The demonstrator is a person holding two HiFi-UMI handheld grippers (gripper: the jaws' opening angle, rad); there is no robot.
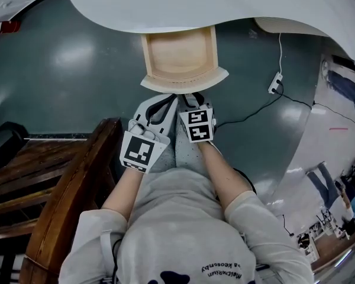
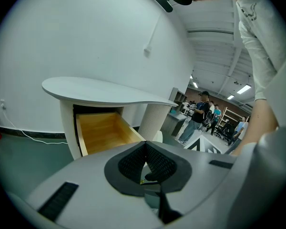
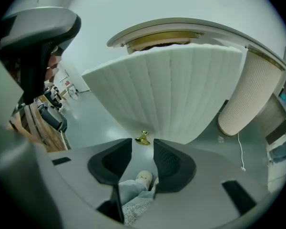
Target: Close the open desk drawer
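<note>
The desk drawer (image 1: 147, 55) stands pulled out from under the white desk top (image 1: 225, 5); its light wood inside is bare. Its white ribbed front (image 3: 167, 89) carries a small brass knob (image 3: 143, 138). My right gripper (image 3: 143, 152) points down at that front, open, with the knob just beyond the gap between its fingertips and nothing between the pads. In the head view the right gripper (image 1: 192, 101) is just below the drawer front (image 1: 183, 83). My left gripper (image 1: 155, 112) hangs beside it, a little lower. The left gripper (image 2: 145, 147) is shut and empty, looking over the drawer (image 2: 102, 132).
A dark wooden chair (image 1: 65, 200) stands at my left. A power strip with a cable (image 1: 275, 83) lies on the green floor right of the drawer. The desk's ribbed pedestal (image 3: 250, 94) rises at the right. People (image 2: 200, 116) stand far off.
</note>
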